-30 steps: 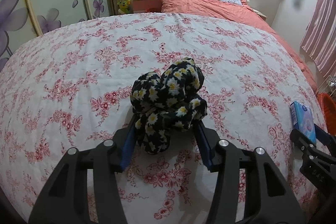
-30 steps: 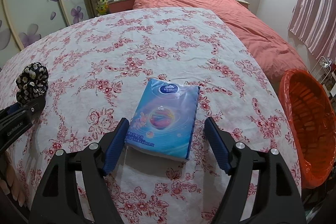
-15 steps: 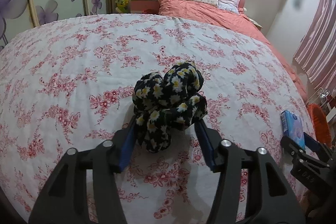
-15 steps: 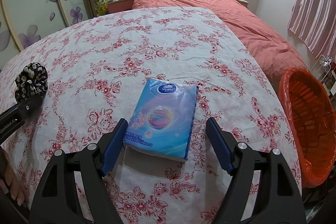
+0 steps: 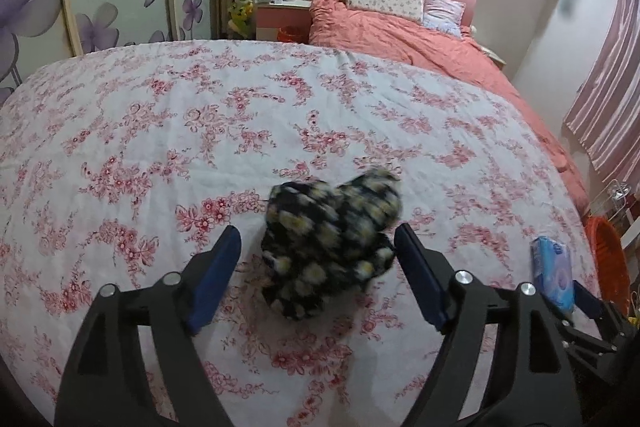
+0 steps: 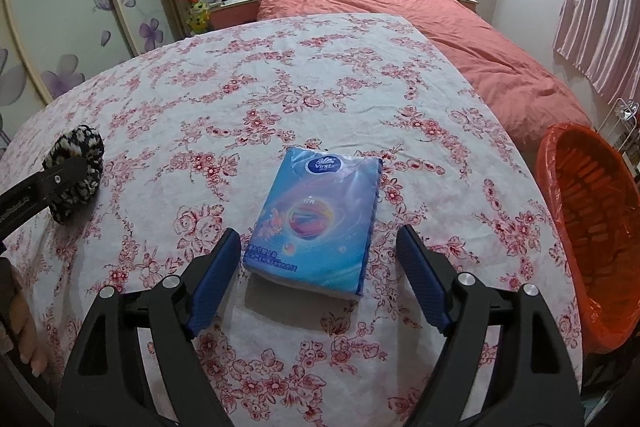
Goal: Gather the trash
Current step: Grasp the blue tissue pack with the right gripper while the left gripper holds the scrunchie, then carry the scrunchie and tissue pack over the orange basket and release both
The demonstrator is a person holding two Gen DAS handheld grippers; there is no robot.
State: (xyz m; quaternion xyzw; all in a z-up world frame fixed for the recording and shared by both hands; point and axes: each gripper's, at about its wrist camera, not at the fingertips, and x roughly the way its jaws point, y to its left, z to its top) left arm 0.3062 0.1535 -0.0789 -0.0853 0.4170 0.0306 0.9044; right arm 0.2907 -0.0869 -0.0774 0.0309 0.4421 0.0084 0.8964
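Bedroom: white bedspread (image 6: 320,67) with red flowers fills both views, coral duvet (image 6: 460,39) beyond its far edge. Your left gripper (image 5: 318,259) has just been opening; its jaws stand apart around the black daisy-print cloth bundle (image 5: 328,243), which is blurred. The left pad is clear of it; whether the right pad touches, you cannot tell. Your right gripper (image 6: 320,259) has also been widening, jaws apart on either side of the blue tissue pack (image 6: 316,223), which lies flat on the bedspread near its right edge, neither pad touching. Off that right edge sits the orange bin (image 6: 592,227), lined with an orange bag; nothing shows in the visible part.
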